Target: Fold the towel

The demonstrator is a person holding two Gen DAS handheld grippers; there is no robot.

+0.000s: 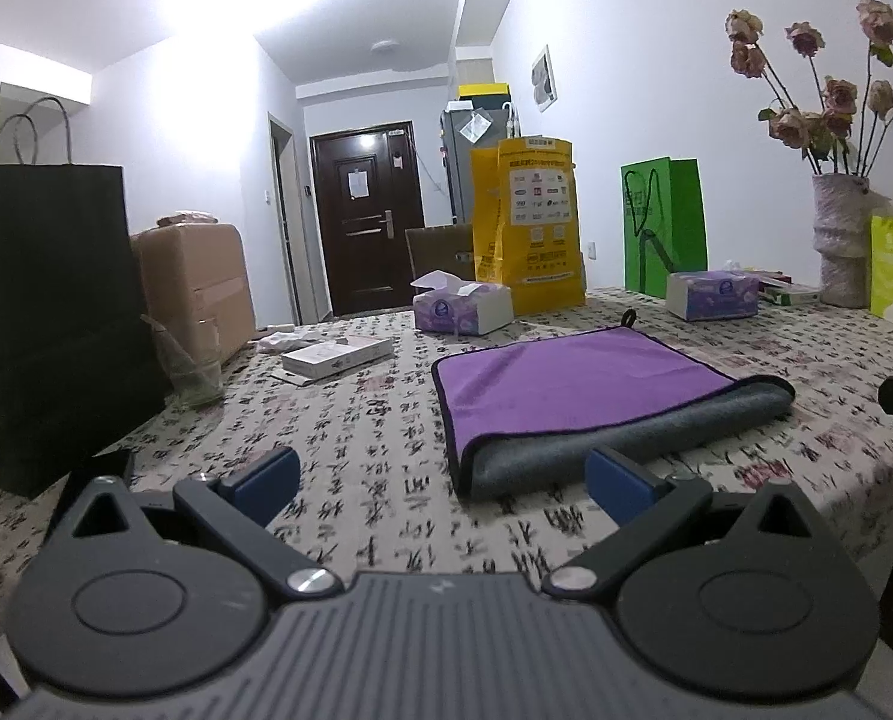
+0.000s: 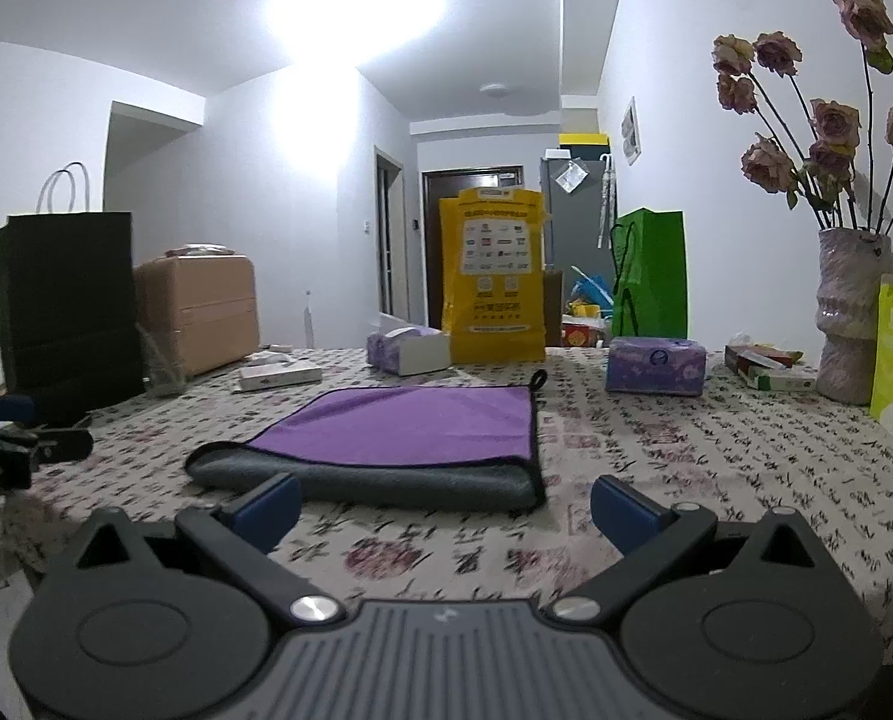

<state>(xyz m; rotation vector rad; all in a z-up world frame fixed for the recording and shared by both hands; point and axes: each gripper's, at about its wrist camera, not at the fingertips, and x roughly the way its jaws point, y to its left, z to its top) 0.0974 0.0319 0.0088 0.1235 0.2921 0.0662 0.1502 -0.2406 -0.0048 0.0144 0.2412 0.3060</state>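
The purple towel (image 1: 590,384) lies folded on the patterned tablecloth (image 1: 356,420), grey underside showing along its near fold, hanging loop at the far corner. The left gripper (image 1: 440,480) hovers near its left corner, jaws spread wide, holding nothing. The right gripper (image 2: 443,507) sits just short of the fold, likewise released and empty.

Open cloth is being left along the table's (image 2: 716,480) near edge, on both sides of the folded towel (image 2: 398,438). The far edge is being blocked by tissue boxes (image 2: 655,365), a yellow bag (image 2: 493,276) and a green bag (image 2: 650,276). The left edge is being crowded by a black bag (image 1: 50,324) and a glass (image 1: 191,369); the far right corner by a vase (image 2: 845,324).
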